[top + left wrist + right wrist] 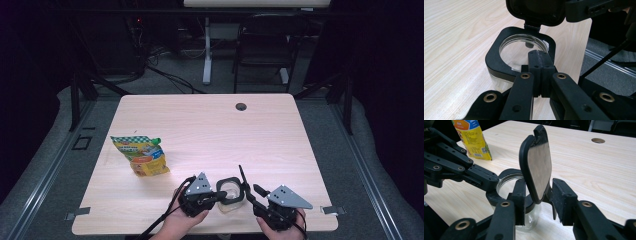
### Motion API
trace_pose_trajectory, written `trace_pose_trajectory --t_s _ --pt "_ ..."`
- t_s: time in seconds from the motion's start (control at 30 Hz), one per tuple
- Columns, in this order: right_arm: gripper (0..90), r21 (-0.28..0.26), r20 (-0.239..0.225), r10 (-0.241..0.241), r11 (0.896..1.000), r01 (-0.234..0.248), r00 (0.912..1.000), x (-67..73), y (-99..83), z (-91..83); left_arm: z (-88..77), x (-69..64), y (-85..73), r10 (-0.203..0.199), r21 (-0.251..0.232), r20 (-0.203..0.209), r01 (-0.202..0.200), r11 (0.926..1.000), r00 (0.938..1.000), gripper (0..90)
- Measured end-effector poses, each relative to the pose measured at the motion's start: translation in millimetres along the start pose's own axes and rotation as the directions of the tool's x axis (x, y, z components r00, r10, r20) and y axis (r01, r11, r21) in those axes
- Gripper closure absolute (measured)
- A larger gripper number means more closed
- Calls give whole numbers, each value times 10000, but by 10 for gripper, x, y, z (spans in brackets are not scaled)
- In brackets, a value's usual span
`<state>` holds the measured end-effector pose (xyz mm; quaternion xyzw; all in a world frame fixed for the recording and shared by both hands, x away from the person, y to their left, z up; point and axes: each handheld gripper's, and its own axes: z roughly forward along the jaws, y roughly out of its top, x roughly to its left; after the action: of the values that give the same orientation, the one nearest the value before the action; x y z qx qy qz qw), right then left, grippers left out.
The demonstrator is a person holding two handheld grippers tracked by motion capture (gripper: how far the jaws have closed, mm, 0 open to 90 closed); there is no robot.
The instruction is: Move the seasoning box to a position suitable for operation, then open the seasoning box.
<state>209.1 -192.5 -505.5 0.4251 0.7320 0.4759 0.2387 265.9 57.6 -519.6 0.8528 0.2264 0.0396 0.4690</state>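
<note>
A clear jar (231,204) with a black square collar (496,57) stands near the table's front edge. Its hinged black lid (540,167) is flipped up and stands upright. My left gripper (538,65) is shut, its joined tips lying on the collar's near rim; nothing shows between the pads. From the left it meets the collar (220,196). My right gripper (541,192) straddles the raised lid. One pad is close behind the lid, and a gap shows in front of the other, so it is open. In the high view the right gripper (250,192) sits at the jar's right.
A yellow and green snack pouch (142,156) lies on the table's left half, behind my left gripper (487,181). A cable hole (241,106) sits near the far edge. A chair (265,45) and a desk leg stand beyond the table. The front edge is close below the hands.
</note>
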Motion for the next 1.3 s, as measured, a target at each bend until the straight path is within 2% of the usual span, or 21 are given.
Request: trace_pose_trajectory --t_s 0.37,0.47,0.53,0.63,0.67,0.7,0.87,1.07,1.17,1.3 --pt "708 -41 184 341 9994 -340 9992 -72 -10 -27 8 1 4 -2 -15 84 2 10000 10000 900" --pt "788 3 -39 527 9986 -527 9986 -100 -4 -19 16 -5 8 -24 -27 64 24 10000 10000 900" --pt "837 49 -197 602 9982 -601 9980 -106 12 6 20 -6 8 -74 -58 13 74 10000 10000 900" --pt "843 190 -70 444 9988 -443 9990 -126 52 49 12 13 16 -167 -26 -173 167 9999 9997 900" --pt "843 223 -69 467 9987 -465 9989 -137 64 67 3 24 19 -197 6 -344 197 9998 9992 900" --pt "843 194 -44 537 9984 -536 9985 -147 75 89 -8 37 16 -301 -67 -340 298 9995 9990 889" --pt "847 271 -49 689 9973 -688 9976 -204 139 199 -158 100 22 -491 -415 -558 468 9980 9972 867" --pt "851 233 -187 728 9971 -723 9972 -252 226 394 -458 224 -61 -580 -436 -971 540 9976 9936 846" --pt "851 232 -322 851 9962 -844 9959 -282 265 478 -637 315 -159 -772 -483 -1304 714 9963 9885 834" --pt "851 190 -439 932 9955 -925 9947 -315 297 563 -828 459 -313 -1123 -488 -1915 1048 9933 9751 811"
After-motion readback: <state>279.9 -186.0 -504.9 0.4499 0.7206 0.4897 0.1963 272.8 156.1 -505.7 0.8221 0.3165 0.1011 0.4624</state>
